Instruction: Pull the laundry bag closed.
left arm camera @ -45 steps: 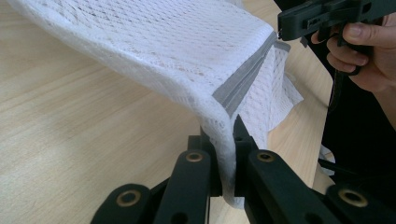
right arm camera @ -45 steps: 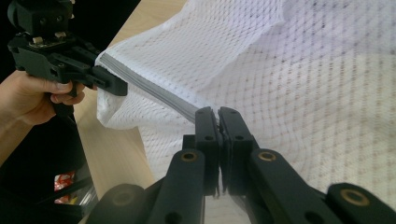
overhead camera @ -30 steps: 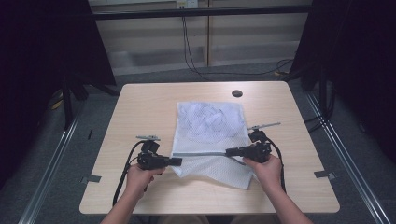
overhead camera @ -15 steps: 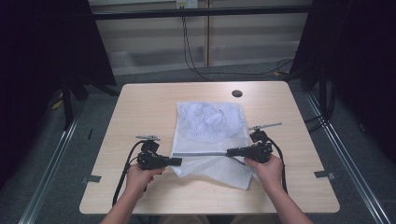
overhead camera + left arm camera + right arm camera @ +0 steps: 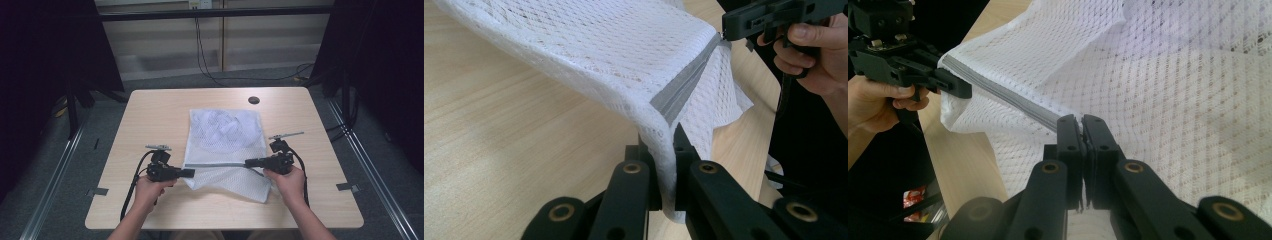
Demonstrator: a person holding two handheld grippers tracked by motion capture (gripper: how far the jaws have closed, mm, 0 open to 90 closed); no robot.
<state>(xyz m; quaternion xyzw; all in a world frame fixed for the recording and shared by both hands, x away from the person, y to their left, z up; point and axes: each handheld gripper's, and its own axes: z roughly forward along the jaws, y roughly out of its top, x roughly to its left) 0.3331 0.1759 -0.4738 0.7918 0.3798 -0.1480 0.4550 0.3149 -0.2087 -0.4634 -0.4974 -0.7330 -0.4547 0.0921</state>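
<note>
- Mesh fills the middle of the wooden table (image 5: 150, 125) in the high view: a white mesh laundry bag (image 5: 225, 132) lies flat there, its near end lifted. The left gripper (image 5: 189, 173) clamps the bag's near left corner, and the right gripper (image 5: 248, 162) clamps the other end of the grey zipper strip (image 5: 215, 164), which runs taut between them.
- Left gripper view: the two black jaws are clenched on a fold of the mesh laundry bag (image 5: 614, 55), right where the grey zipper strip (image 5: 681, 90) comes down to them. At the strip's far end the right gripper (image 5: 725, 35) bites on it, with a hand (image 5: 809, 50) behind.
- Right gripper view: the jaws are pressed together on the grey zipper strip (image 5: 1008, 97), with white mesh spread behind. Farther off, the left gripper (image 5: 965, 92) pinches the strip's other end above the table edge.
</note>
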